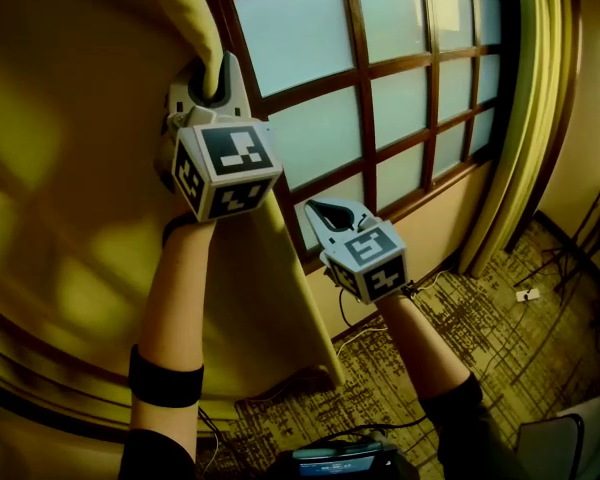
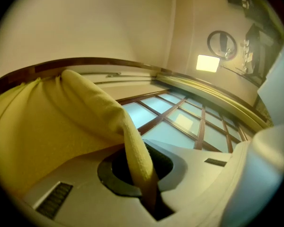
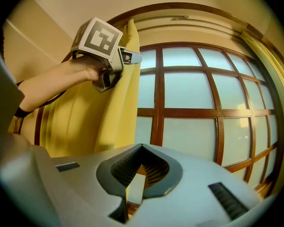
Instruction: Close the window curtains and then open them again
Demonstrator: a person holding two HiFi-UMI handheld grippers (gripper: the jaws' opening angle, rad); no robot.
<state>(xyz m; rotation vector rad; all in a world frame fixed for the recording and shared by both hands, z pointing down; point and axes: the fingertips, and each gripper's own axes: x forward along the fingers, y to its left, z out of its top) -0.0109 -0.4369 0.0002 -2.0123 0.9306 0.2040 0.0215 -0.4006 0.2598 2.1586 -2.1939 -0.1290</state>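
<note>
**A:** What takes up the far side?

**B:** A tall window (image 1: 380, 88), arched at the top, with a brown grid over frosted panes. Most of the glass is uncovered.

**A:** Where are the curtains?

**B:** The left curtain (image 1: 70, 218) is yellow and fills the left of the scene. Its edge stands at the window's leftmost panes. The right curtain (image 1: 525, 118) hangs bunched in a narrow column at the window's right end and reaches down to the patterned carpet (image 1: 480, 338).

**A:** And the left gripper?

**B:** The left gripper (image 1: 215, 73) is up high at the left curtain's edge, grasping it. In the left gripper view a fold of the cloth runs down between the jaws and is pinched there.

**A:** The right one?

**B:** The right gripper (image 1: 330, 211) sits lower and to the right, in front of the window's lower panes. It is clenched and empty, and it is clear of both curtains.

**A:** Anything smaller?

**B:** There is a black band (image 1: 165, 376) round the left forearm. A thin cable (image 1: 365, 330) lies on the carpet by the wall under the window. The left gripper view shows a lit lamp (image 2: 208, 63) on the wall to the right.
</note>
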